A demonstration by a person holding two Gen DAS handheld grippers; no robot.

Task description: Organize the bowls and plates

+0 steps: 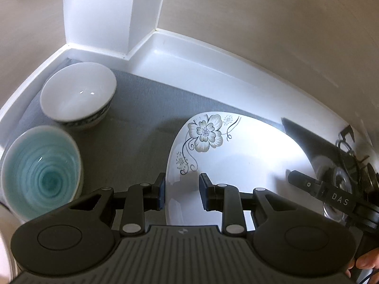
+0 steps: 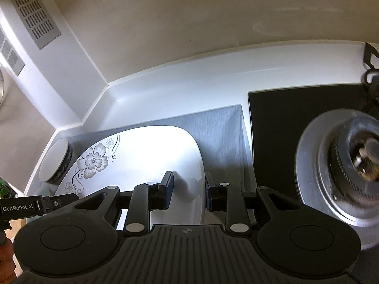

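A white square plate with a grey flower print (image 1: 236,156) (image 2: 146,151) sits between my two grippers over the grey mat (image 1: 142,108). My left gripper (image 1: 182,190) is shut on its left rim, one pad outside the rim and one over the plate's inside. My right gripper (image 2: 189,190) is shut on the opposite rim in the same way. A white bowl with a dark blue pattern (image 1: 78,94) (image 2: 55,163) stands at the mat's far left corner. A teal-glazed bowl (image 1: 41,172) stands just in front of it.
A white raised edge and a white pillar (image 1: 99,11) close off the counter behind the mat. Right of the mat lies a black hob (image 2: 284,130) with a metal burner (image 2: 343,170). A vent grille (image 2: 33,11) is on the wall at upper left.
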